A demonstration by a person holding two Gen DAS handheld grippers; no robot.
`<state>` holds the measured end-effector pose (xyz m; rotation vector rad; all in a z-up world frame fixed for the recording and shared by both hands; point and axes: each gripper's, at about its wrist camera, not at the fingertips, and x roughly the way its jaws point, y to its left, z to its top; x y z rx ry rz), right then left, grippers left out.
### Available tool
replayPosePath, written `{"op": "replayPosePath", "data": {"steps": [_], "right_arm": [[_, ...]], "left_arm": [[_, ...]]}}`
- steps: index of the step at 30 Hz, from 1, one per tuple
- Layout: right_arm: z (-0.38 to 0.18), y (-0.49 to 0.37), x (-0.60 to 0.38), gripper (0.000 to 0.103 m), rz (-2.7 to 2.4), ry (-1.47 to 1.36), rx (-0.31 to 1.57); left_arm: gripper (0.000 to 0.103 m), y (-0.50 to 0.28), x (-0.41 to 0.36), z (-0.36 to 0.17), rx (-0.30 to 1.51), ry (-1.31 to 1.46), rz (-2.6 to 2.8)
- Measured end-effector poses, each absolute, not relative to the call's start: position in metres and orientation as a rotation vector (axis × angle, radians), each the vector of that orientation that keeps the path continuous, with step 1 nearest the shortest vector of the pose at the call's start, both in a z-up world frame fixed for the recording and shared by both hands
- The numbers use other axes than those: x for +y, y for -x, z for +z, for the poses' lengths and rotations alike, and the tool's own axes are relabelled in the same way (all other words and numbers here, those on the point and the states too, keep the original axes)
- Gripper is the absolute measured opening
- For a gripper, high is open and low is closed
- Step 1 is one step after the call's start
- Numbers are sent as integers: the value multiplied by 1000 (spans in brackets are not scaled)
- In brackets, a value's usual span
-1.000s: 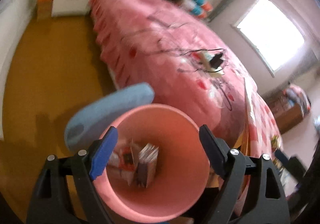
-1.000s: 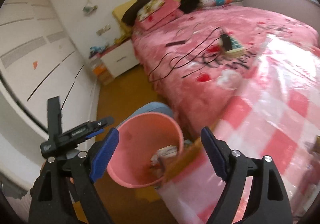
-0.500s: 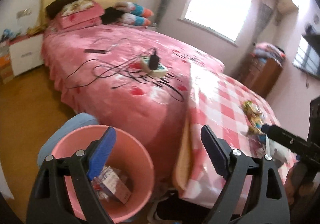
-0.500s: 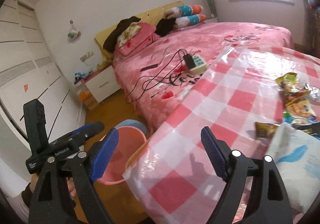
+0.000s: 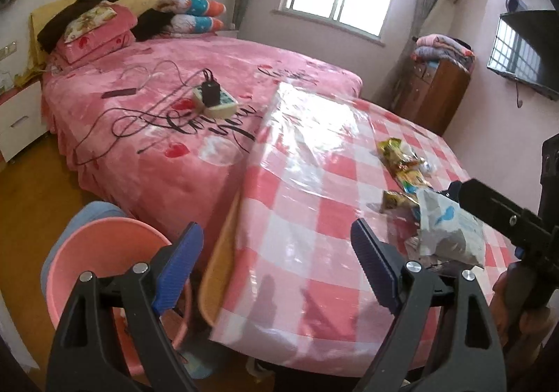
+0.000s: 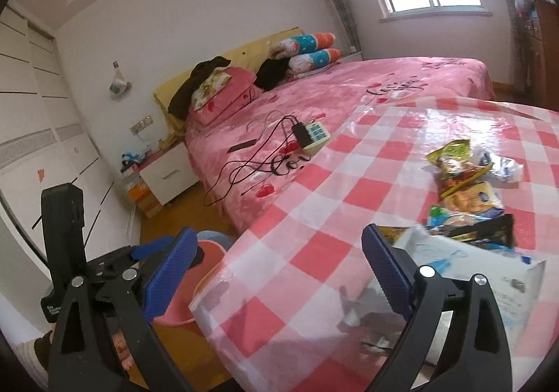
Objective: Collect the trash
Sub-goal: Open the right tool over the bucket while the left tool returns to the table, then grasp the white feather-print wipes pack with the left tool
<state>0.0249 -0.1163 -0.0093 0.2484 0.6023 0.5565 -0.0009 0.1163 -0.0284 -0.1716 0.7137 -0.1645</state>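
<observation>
A pink bin (image 5: 104, 245) stands on the floor at the table's left corner; its rim shows in the right wrist view (image 6: 209, 252). Snack wrappers (image 5: 401, 161) and a white plastic bag (image 5: 447, 231) lie on the red-checked table (image 5: 307, 182). In the right wrist view the wrappers (image 6: 461, 179) lie beyond the white bag (image 6: 464, 273). My left gripper (image 5: 276, 269) is open and empty above the table's near corner. My right gripper (image 6: 276, 273) is open and empty, its right finger just over the white bag.
A pink bed (image 5: 167, 84) with a power strip (image 5: 213, 100) and cables runs behind the table. A wooden cabinet (image 5: 433, 91) stands at the far right. A white nightstand (image 6: 167, 175) is by the headboard. Wood floor (image 5: 31, 196) lies left of the bin.
Both grippers have swung up and right from the bin toward the table. The bin has slid to the lower left of both views and the wrappers and white bag have come closer.
</observation>
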Motion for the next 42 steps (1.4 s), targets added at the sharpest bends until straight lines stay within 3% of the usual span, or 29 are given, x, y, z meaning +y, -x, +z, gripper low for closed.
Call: {"op": "replayPosePath", "data": {"steps": [27,42], "right_arm": [[-19,-29,-247,94,391,-404,577],[-47,-42,-323,94,258,-506,623]], "left_arm": [[86,8,13,-23,820,129,-332],[78,8,-51,-38,1021,332,-583]]}}
